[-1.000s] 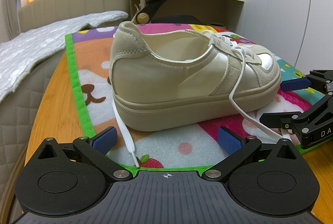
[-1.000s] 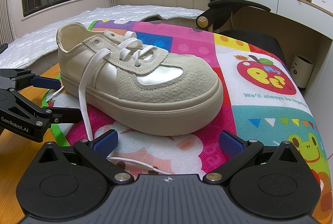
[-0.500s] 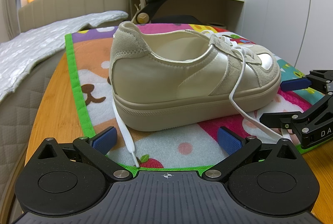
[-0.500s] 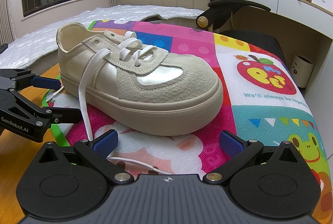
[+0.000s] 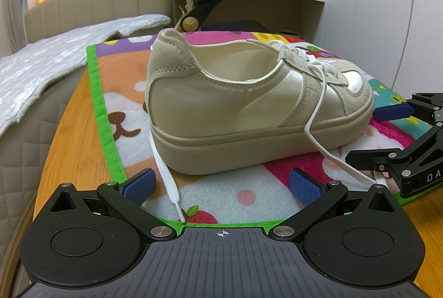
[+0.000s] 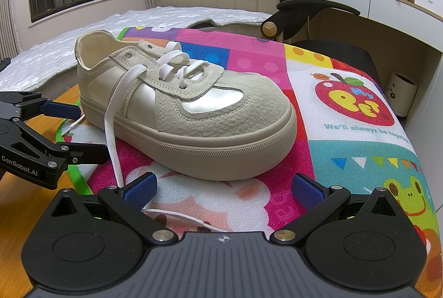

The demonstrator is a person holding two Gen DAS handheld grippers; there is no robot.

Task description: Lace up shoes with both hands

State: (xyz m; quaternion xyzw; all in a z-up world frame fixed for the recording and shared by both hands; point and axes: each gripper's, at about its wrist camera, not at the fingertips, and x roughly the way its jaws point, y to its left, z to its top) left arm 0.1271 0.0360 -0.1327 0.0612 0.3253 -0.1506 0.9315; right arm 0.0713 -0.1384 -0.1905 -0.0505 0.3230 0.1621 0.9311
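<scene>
- I see the shoe (image 5: 249,109) standing upright on the mat (image 5: 221,195), heel toward my left view, toe toward my right view (image 6: 193,115).
- One lace (image 5: 166,179) runs from under the heel across the mat; its tip lies at the mat's green near edge, between the left fingers and touching neither.
- The other lace (image 6: 113,121) hangs down the shoe's side from the eyelets, passes just beside the right hand-held gripper's inner pad (image 6: 139,188) and trails on the mat beneath it.
- The mat covers most of the counter (image 5: 72,132); bare wood shows along the mat's green border, and the counter edge curves off toward the bed (image 5: 41,65).
- Open mat lies in front of the toe and on its far side.
- Left hand-held gripper (image 5: 221,184): fingers wide apart, holding nothing, close to the sole.
- Right hand-held gripper (image 6: 224,188): fingers wide apart, nothing clamped, toe just ahead.
- A chair (image 6: 304,10) stands behind the counter.
</scene>
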